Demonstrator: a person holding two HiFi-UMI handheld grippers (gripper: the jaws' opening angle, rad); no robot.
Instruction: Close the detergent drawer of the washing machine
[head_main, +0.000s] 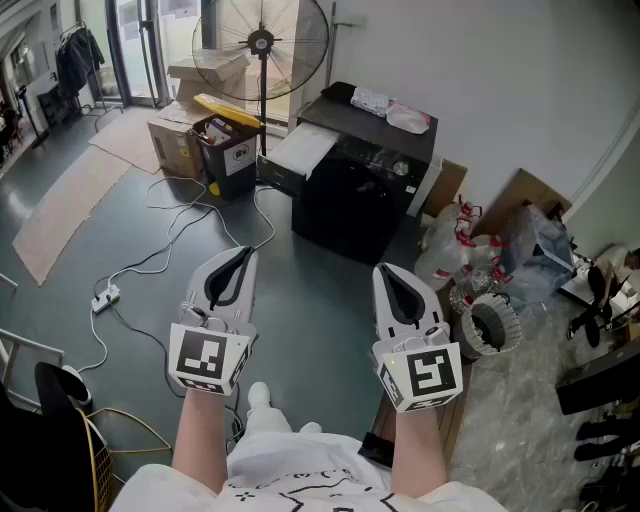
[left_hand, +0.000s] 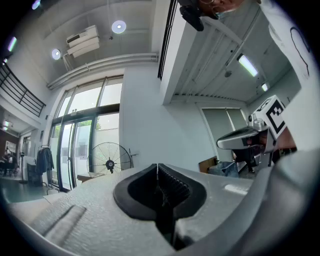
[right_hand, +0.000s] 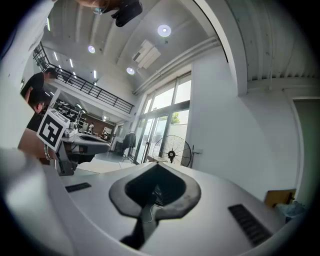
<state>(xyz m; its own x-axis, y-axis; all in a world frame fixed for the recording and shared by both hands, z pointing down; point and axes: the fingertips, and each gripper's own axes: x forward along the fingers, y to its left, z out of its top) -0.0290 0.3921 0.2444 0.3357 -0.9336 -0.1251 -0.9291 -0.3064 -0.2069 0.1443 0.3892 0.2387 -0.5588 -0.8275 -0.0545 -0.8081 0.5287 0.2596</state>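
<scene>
Well short of the boxy black washing machine (head_main: 360, 190), your left gripper (head_main: 243, 252) and right gripper (head_main: 384, 270) sit pinched closed, empty.

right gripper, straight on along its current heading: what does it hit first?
Way looks free nearby. The right gripper points toward the fan and white wall; the black washing machine seems below that line, depth unclear.

Black washing machine (head_main: 350, 205), grey-green floor (head_main: 310, 320) (black-and-white square patterns on left cube (head_main: 208, 358) and right cube (head_main: 430, 375))
</scene>
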